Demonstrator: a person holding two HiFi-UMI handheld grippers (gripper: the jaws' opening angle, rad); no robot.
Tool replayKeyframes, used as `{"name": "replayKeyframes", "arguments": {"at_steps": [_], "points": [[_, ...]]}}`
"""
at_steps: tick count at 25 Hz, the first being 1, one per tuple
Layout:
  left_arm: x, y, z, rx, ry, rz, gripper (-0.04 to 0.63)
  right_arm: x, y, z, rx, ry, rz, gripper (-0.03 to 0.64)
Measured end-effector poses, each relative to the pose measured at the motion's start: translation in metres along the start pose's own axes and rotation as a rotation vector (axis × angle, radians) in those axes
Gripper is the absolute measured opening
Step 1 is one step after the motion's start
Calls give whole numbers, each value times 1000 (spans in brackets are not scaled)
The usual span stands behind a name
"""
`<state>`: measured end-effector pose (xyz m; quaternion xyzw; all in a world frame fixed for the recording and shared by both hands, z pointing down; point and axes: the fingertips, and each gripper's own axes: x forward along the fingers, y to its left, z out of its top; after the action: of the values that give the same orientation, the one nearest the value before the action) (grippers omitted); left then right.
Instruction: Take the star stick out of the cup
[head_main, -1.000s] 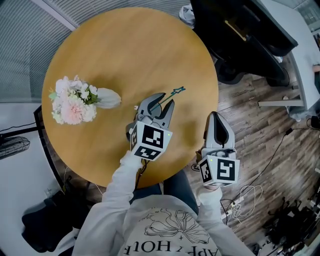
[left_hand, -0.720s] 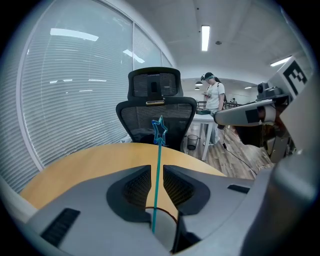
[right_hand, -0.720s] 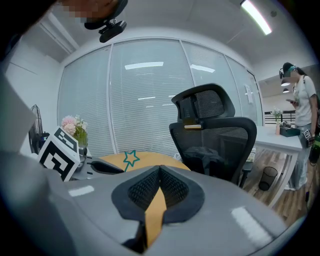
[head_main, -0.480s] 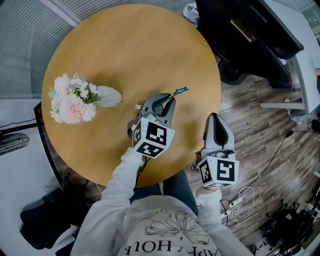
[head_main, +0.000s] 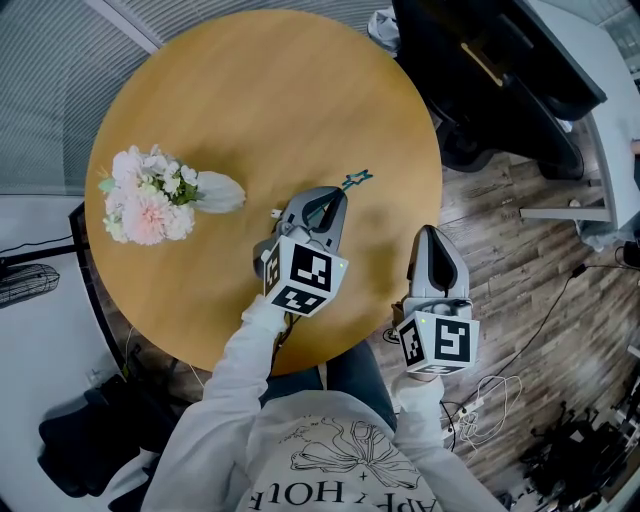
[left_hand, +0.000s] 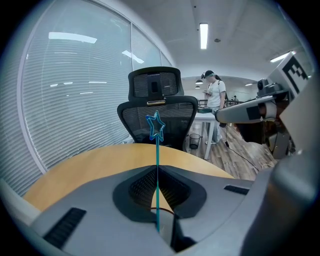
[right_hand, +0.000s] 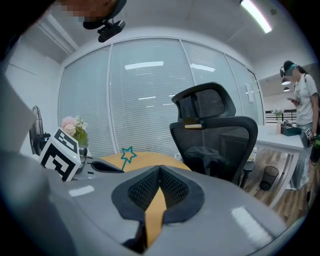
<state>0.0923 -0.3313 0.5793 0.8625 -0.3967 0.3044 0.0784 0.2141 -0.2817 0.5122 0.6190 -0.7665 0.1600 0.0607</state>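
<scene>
Head view. Round wooden table (head_main: 250, 90); bunch of pink and white flowers (head_main: 148, 197) lying on its side at the left part. Left gripper (head_main: 338, 196) over the near-right part of the tabletop, marker cube toward the person, jaws pointing away and to the right. Star stick (head_main: 353, 180) jutting out past the jaw tips, star end farthest from the person, raised above the wood. Cup not made out in this view. Right gripper (head_main: 428, 234) held beside the table's near-right edge, well apart from the left one, over the plank floor (head_main: 520, 290).

Left gripper view. Left gripper (left_hand: 156, 172) jaws closed together on the thin teal stem of the star stick (left_hand: 156, 145); stem upright along the seam between the pads, open star outline at the top. Table (left_hand: 95, 162) curving behind. Black mesh office chair (left_hand: 156, 112) beyond the far edge, lined up with the star. Person (left_hand: 215, 97) standing far back by a white desk.

Right gripper view. Right gripper (right_hand: 160, 169) pads touching at the tips, nothing held; only a strip of tabletop showing through the narrow slot lower down. Star stick (right_hand: 128, 155) seen at left, rising from the left gripper (right_hand: 111, 167). Flowers (right_hand: 74, 128) behind its marker cube. Black office chair (right_hand: 215, 135) at right before the blinds.
</scene>
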Motion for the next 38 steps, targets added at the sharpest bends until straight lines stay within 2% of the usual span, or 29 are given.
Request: {"name": "replayKeyframes", "arguments": {"at_steps": [11,25,33,38], "points": [[-35,15,24,2,-78,70,14,-7,16,27,-15,-52,13,11],[-109,28,86,-38,-267,133,14,-32,51,77,-53,-158,31,11],[-170,30,113,-86,-391,176,14,-56,70,112,-65,-238,22,11],[-201,34,124,-142,-460,199,14,-70,77,128,-80,-276,14,11]]}}
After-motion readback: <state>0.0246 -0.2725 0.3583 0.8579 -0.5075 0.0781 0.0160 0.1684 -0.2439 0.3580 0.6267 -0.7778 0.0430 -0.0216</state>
